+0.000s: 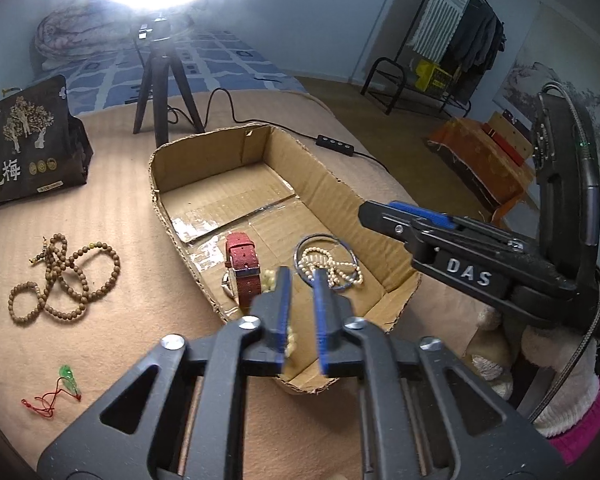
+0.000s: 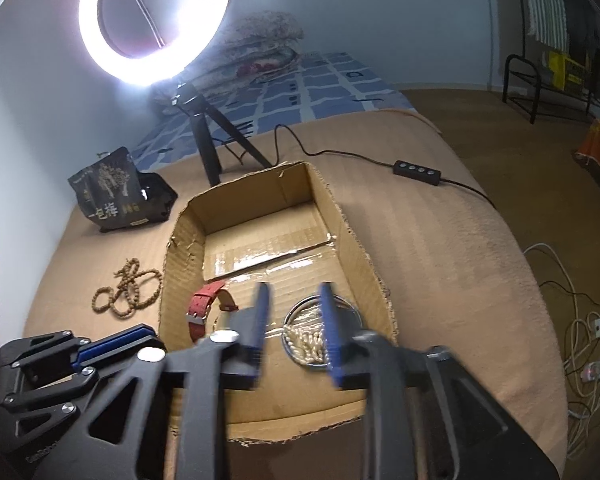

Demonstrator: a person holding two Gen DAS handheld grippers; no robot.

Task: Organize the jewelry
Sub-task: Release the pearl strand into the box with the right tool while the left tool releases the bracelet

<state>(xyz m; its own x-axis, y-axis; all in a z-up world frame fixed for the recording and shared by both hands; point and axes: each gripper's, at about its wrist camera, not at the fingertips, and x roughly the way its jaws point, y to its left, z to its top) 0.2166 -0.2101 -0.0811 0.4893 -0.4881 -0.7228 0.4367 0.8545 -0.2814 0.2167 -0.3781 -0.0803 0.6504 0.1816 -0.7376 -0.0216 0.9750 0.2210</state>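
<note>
Far left on the bed blanket [image 1: 112,208]: brown bead strand [image 1: 64,276] lay loose in loops, well apart from the box; green pendant on red cord [image 1: 62,386] lay nearer the cam. Both outside the box, so prob. not yet sorted.

Centre: cardboard box [image 1: 332,184] sat open-topped on the blanket, serving as the collecting spot. Inside, near end: red-strap watch [image 1: 242,268] lay on its side, w/ a metal bangle [image 1: 326,260] to its right and a pearl strand [image 1: 332,270] heaped within the bangle ring. Looked grouped on purpose at one end, far half of the floor left bare.

Left hand-held gripper [image 1: 302,308] hovered over the box's near end, pointed down and fwd, fingers parted by a narrow gap, nothing pinched; small pale bits seen beside the left finger, unclear what.

Right: right hand-held gripper [image 2: 294,328] also held above the box, angled down toward bangle and pearls, fingers spread wide, empty, a bit motion-blurred. Gloved hand [image 1: 560,380] gripped its handle.
</note>
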